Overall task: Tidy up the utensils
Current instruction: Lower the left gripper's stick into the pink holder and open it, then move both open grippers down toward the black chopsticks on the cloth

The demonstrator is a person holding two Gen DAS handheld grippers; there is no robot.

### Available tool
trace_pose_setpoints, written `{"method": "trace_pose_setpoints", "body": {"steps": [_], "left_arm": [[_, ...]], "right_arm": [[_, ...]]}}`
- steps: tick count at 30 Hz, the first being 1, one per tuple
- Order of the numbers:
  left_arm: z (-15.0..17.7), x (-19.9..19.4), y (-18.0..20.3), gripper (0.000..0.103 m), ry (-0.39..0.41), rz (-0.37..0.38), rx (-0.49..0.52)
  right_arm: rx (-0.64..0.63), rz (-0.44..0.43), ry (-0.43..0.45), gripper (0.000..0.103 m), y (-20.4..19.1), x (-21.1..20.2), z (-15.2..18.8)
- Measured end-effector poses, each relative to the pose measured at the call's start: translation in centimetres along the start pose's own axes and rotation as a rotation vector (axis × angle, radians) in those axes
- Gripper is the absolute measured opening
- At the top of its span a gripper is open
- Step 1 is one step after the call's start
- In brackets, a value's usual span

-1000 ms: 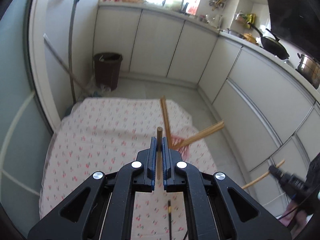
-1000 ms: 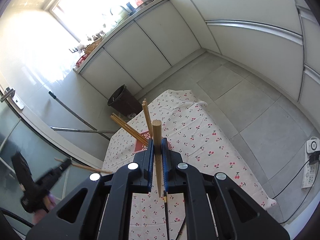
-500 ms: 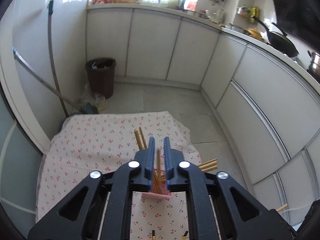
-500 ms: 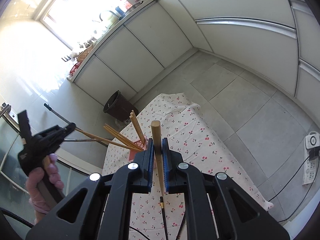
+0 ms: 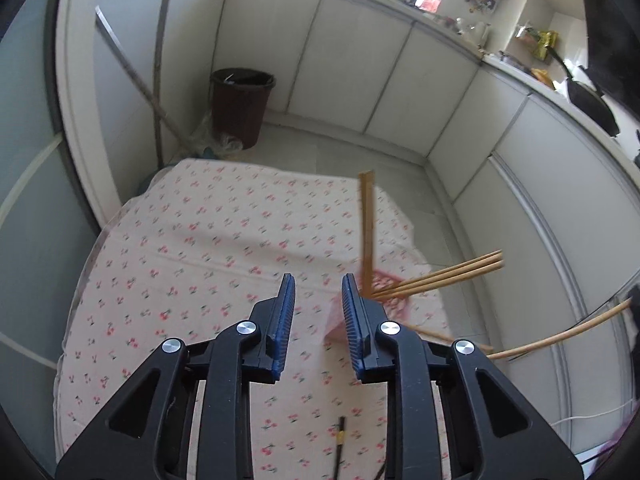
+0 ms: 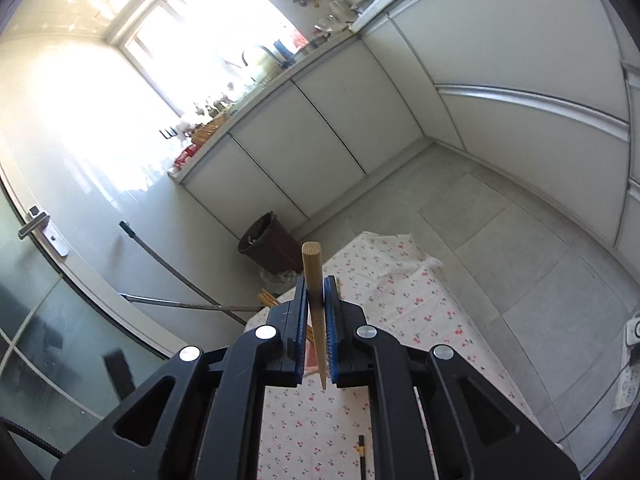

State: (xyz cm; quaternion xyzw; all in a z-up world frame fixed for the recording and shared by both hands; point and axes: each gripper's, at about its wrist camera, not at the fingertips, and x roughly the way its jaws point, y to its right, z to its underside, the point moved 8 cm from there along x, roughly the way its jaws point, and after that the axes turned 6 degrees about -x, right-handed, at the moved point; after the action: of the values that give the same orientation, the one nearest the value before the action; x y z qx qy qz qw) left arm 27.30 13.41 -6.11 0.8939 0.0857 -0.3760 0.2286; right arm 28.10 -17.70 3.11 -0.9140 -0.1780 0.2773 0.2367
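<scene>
With several wooden chopsticks (image 5: 436, 276) already being held by the pink holder (image 5: 386, 292) just right of the empty, just-opened left gripper (image 5: 316, 304), one chopstick (image 6: 314, 292) is being kept pinched upright by the right gripper (image 6: 316, 312), and a dark one (image 5: 340, 444) is being left on the cloth (image 5: 200, 248) below.

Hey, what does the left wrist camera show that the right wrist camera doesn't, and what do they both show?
Only the left wrist view shows the left gripper, jaws apart with nothing between them and just opened wider, the pink utensil holder with chopsticks fanning out of it, and a frying pan on the counter. Only the right wrist view shows the right gripper shut on a wooden chopstick, the bright window and a door handle. Both show the cherry-print cloth, the brown trash bin, white cabinets and a dark chopstick lying on the cloth.
</scene>
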Motion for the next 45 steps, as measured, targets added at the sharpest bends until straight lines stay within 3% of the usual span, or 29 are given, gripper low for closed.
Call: {"method": "trace_pose_setpoints", "body": {"steps": [4, 9, 17, 21, 23, 24, 30, 35, 38, 40, 45], "left_arm": [[-0.5, 0.4, -1.9, 0.024, -0.033, 0.023, -0.068], [-1.3, -0.6, -2.4, 0.024, -0.013, 0.043, -0.089], [-1.2, 0.1, -2.2, 0.025, -0.035, 0.058, -0.100], [-0.8, 1.2, -2.4, 0.027, -0.059, 0.044, -0.102], [-0.6, 1.5, -2.5, 0.028, -0.073, 0.042, -0.102], [-0.5, 1.5, -2.4, 0.028, -0.076, 0.043, -0.099], [0.1, 1.2, -1.3, 0.032, -0.068, 0.043, -0.047], [1.4, 1.1, 0.4, 0.041, -0.076, 0.047, 0.001], [2.8, 1.3, 1.2, 0.060, -0.087, 0.037, 0.034], [4.0, 1.9, 1.3, 0.071, -0.105, 0.017, 0.043], [8.1, 4.7, 1.1, 0.080, -0.216, -0.047, 0.096]], "right_arm": [[-0.007, -0.028, 0.017, 0.009, -2.2, -0.3, -1.5], [-0.088, 0.014, 0.075, 0.009, -4.9, 0.0, -4.5], [-0.136, 0.060, 0.068, 0.010, -6.9, 4.4, -6.0], [-0.128, 0.076, -0.020, 0.014, -5.6, 9.3, -3.3], [-0.123, 0.077, -0.066, 0.034, -4.8, 11.2, -1.4], [-0.106, 0.081, -0.076, 0.049, -4.2, 11.7, -0.6], [-0.142, 0.118, -0.089, 0.049, -2.6, 10.8, 2.0], [-0.202, 0.177, -0.112, 0.049, -1.7, 9.7, 3.7], [-0.230, 0.222, -0.138, 0.050, -0.7, 9.0, 5.3], [-0.233, 0.252, -0.168, 0.059, 0.4, 8.5, 6.8], [-0.172, 0.305, -0.303, 0.082, 4.4, 7.4, 12.0]]}}
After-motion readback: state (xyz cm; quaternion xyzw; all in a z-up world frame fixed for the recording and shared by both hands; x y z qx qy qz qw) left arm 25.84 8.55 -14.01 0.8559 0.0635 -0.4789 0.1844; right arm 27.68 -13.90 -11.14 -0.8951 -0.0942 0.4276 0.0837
